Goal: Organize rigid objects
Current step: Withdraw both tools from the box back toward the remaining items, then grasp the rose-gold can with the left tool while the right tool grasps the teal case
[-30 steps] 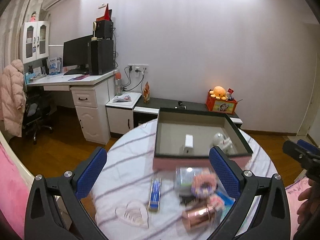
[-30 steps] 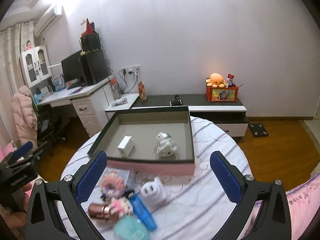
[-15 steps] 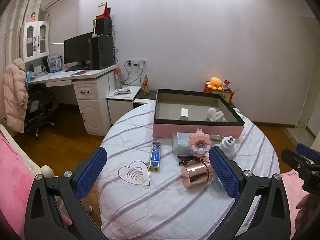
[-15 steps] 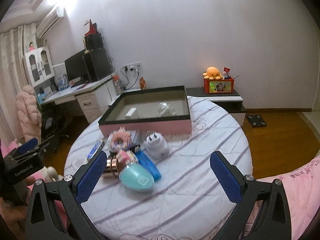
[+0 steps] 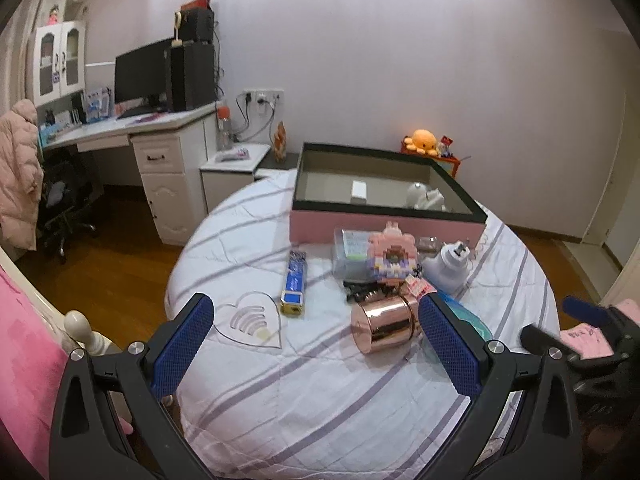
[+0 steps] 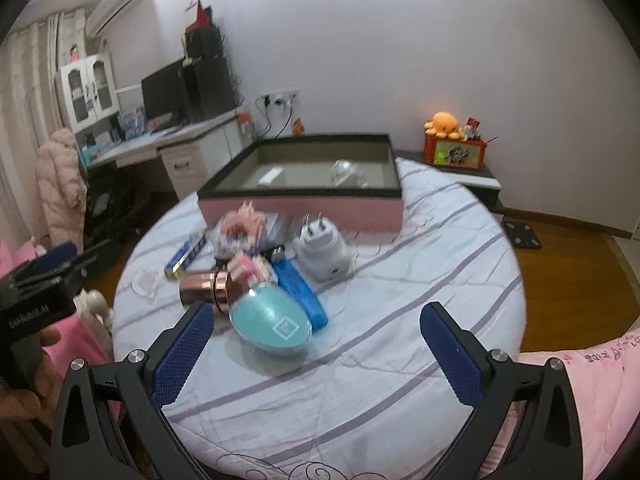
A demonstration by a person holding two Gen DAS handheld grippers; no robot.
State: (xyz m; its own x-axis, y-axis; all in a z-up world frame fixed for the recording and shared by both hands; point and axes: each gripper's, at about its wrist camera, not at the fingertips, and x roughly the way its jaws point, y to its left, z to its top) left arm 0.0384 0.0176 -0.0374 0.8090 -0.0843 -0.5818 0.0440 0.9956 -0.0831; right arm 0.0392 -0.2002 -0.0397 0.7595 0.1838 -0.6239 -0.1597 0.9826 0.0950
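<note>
My left gripper [image 5: 316, 350] and right gripper [image 6: 316, 354] both gape wide, holding nothing. Shiny copper metal cup [image 5: 385, 324] lies sideways at my left's 1 o'clock; shallow pink black-rimmed box [image 5: 384, 222] sits at 12.

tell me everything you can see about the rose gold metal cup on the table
The rose gold cup looks like shiny polished metal, a short cylinder with a raised band around its middle. It lies on its side on the striped tablecloth, one round end turned toward the left wrist camera. It sits at the near edge of the clutter, in front of the pink box. A small pink block toy rests against it, and the teal oval case lies right beside it. Neither gripper touches it.
</note>
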